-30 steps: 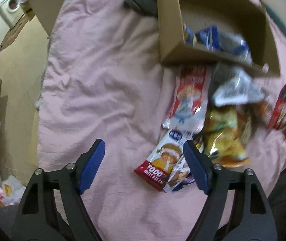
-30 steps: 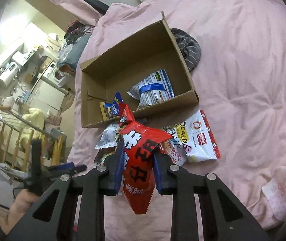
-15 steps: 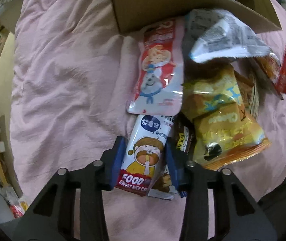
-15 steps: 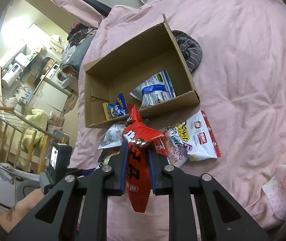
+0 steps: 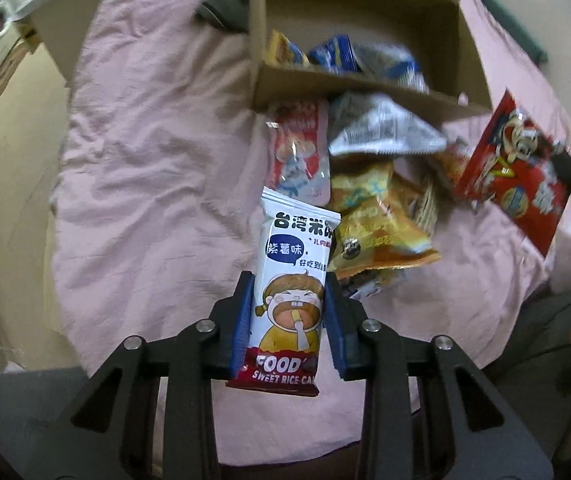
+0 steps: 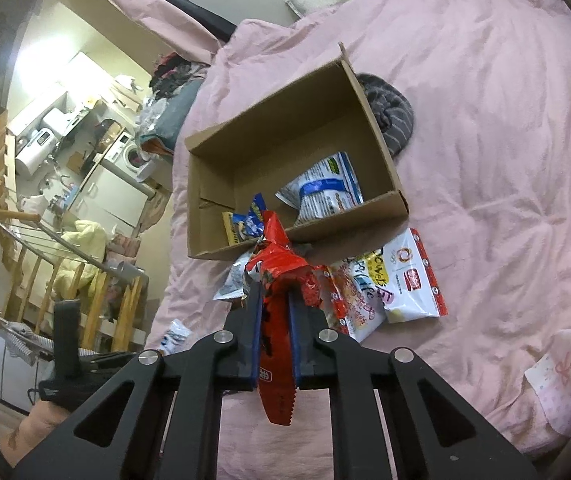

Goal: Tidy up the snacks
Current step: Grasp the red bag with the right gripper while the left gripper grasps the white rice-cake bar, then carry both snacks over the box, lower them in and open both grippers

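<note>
My left gripper [image 5: 289,292] is shut on a white sweet rice cake packet [image 5: 291,280] with a cartoon child, lifted above the pink bedspread. My right gripper [image 6: 275,292] is shut on a red snack bag [image 6: 279,276], held edge-on in front of the cardboard box [image 6: 385,152]; the bag also shows at the right of the left wrist view [image 5: 517,172]. The box [image 5: 257,32] holds a blue-white bag [image 6: 321,190] and small blue and yellow packets [image 6: 245,224]. More snack bags [image 5: 373,216] lie in a pile before the box.
White and red snack bags [image 6: 401,280] lie right of the pile. A grey striped cloth [image 6: 389,112] lies behind the box. The pink bedspread [image 5: 145,152] drops off at the left to a stair rail [image 6: 65,264] and kitchen. A white patterned cloth [image 6: 561,364] lies at right.
My left gripper closed on the rice cake packet and lifted it off the pile. My right gripper squeezed tighter on the red bag and carried it nearer the box.
</note>
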The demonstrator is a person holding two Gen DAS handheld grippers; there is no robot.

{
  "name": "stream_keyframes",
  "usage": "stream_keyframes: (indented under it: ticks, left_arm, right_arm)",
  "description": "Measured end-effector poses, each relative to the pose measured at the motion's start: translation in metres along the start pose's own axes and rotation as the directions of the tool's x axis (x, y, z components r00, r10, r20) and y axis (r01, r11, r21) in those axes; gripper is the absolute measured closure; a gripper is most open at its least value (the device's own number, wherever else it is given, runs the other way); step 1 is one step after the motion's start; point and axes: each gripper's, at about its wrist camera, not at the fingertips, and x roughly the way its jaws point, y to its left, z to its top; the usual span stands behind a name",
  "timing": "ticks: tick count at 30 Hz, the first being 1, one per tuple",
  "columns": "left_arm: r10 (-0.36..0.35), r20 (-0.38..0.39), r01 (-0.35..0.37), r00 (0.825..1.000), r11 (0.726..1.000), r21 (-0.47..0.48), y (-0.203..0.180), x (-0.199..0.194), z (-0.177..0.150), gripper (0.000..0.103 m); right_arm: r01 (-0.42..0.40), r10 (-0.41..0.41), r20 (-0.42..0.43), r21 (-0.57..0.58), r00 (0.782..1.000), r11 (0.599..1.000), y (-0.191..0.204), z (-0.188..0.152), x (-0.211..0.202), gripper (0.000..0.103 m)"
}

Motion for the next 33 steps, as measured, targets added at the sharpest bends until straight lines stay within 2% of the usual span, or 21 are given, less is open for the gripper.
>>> stream_keyframes:
  ticks: [3,6,13,20,26,33]
  left_arm:
    - [-0.012,0.070,0.015,0.997,0.999,-0.045,0.015,-0.017,0.005,0.074]
    - [0.023,0.149,-0.013,0.989,0.998,-0.065,0.015,-0.030,0.012,0.074]
    - [0.049,0.248,-0.028,0.968,0.996,-0.085,0.018,-0.042,0.045,0.074]
    - [0.011,0.284,0.019,0.959,0.995,-0.102,0.012,-0.042,0.089,0.074]
    - [0.000,0.308,0.033,0.951,0.994,-0.104,0.005,-0.037,0.124,0.074]
    - [-0.019,0.302,0.046,0.953,0.995,-0.084,-0.011,-0.013,0.160,0.074]
  right_arm:
    - [0.004,-0.003,0.016,-0.017,1.000,1.000,0.004,0.000,-0.006,0.092]
    - [-0.005,0.006,0.035,-0.017,0.999,1.000,0.006,0.003,-0.009,0.092]
    - [0.008,-0.007,0.103,-0.013,0.995,1.000,0.009,0.026,-0.018,0.092]
    - [0.051,-0.044,0.166,-0.037,0.985,0.998,0.013,0.063,-0.016,0.092]
    - [0.127,-0.111,0.209,-0.066,0.972,0.990,0.014,0.094,-0.002,0.092]
    - [0.188,-0.168,0.197,-0.091,0.966,0.978,0.009,0.117,0.031,0.092]
